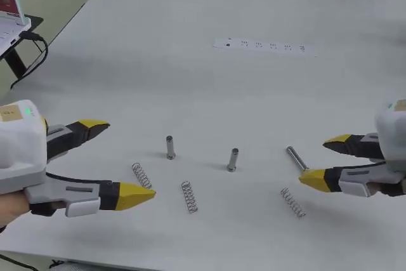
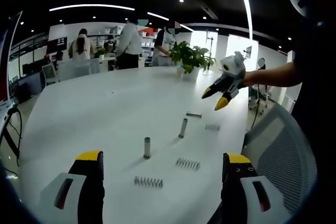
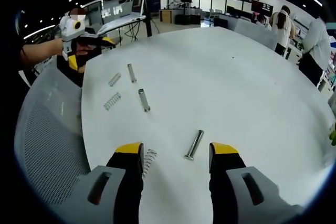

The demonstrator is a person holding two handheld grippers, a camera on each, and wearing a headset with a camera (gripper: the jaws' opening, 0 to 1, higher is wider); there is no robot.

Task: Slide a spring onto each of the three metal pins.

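The left tool [image 1: 130, 159] and the right tool [image 1: 313, 162] hang released, empty: 1 pin [image 3: 193, 145] lies flat just ahead between the right tool's jaws, a spring [image 3: 149, 160] beside it; 2 upright pins [image 1: 170, 146] stand ahead of the left tool, 2 springs [image 1: 142, 175] nearer its tips. A nudge could roll the lying pin away or topple an upright one, and a thin spring may flick out of a pinch. The white bench [image 1: 190, 80] is smooth; people [image 2: 126, 43] and a plant [image 2: 190, 56] stand far beyond the left tool in a bright office.

Bare table [image 1: 254, 93] beyond; two upright pins [image 1: 170, 146], lying pin [image 1: 295, 158], three springs [image 1: 189, 196] scattered near front edge.
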